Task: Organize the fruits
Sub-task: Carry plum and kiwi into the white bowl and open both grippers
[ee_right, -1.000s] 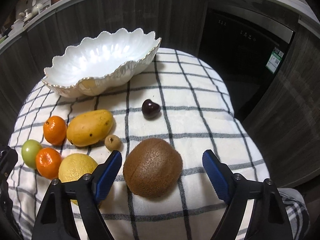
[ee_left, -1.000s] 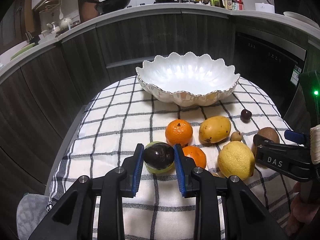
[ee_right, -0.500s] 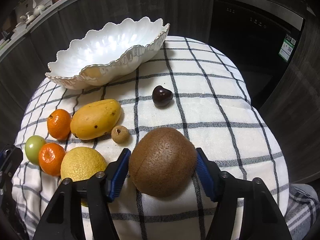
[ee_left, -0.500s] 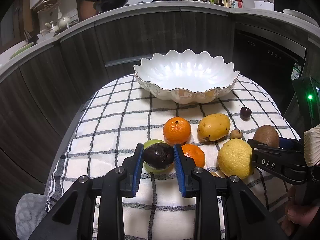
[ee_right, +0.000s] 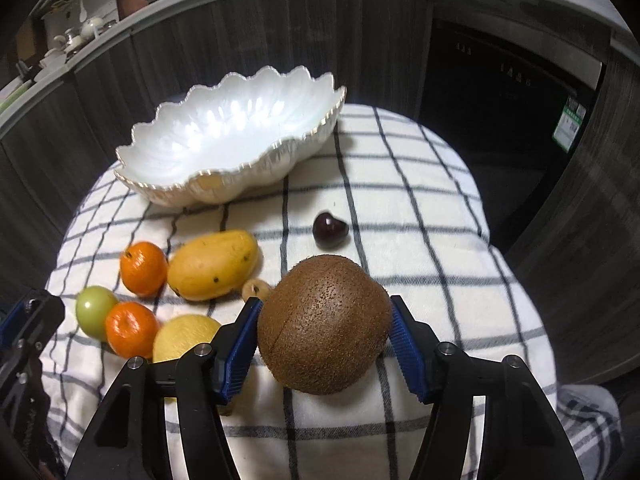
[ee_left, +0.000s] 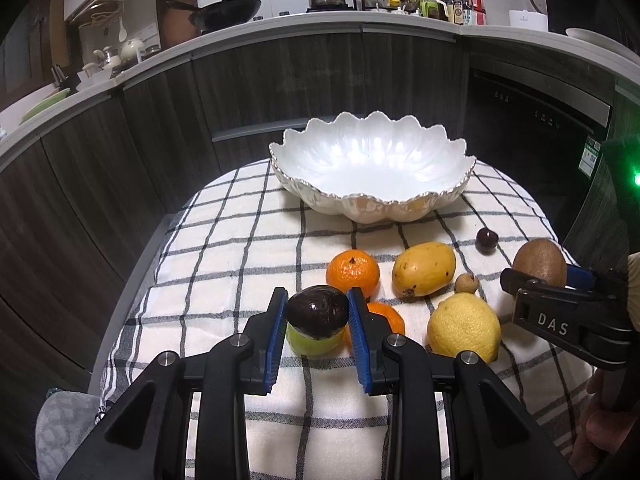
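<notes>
My left gripper (ee_left: 317, 300) is shut on a dark, glossy avocado-like fruit (ee_left: 317, 312), held just over a green fruit (ee_left: 314, 342) on the checked cloth (ee_left: 240, 260). My right gripper (ee_right: 324, 308) is shut on a brown kiwi (ee_right: 324, 324), its blue pads pressing both sides; in the left wrist view the kiwi (ee_left: 538, 256) shows at the right edge. The white scalloped bowl (ee_left: 372, 204) stands empty at the far side of the cloth, also seen as the bowl (ee_right: 224, 188) at upper left in the right wrist view.
Between grippers and bowl lie a mango (ee_left: 424, 268), two tangerines (ee_left: 353, 272) (ee_left: 384, 318), a lemon (ee_left: 464, 330), a dark cherry (ee_left: 486, 240) and a small tan fruit (ee_left: 466, 282). Dark cabinets curve around behind; the cloth drops off at both sides.
The right jaws have closed from wide apart onto the kiwi. The left gripper keeps its hold on the dark fruit, hardly moved.
</notes>
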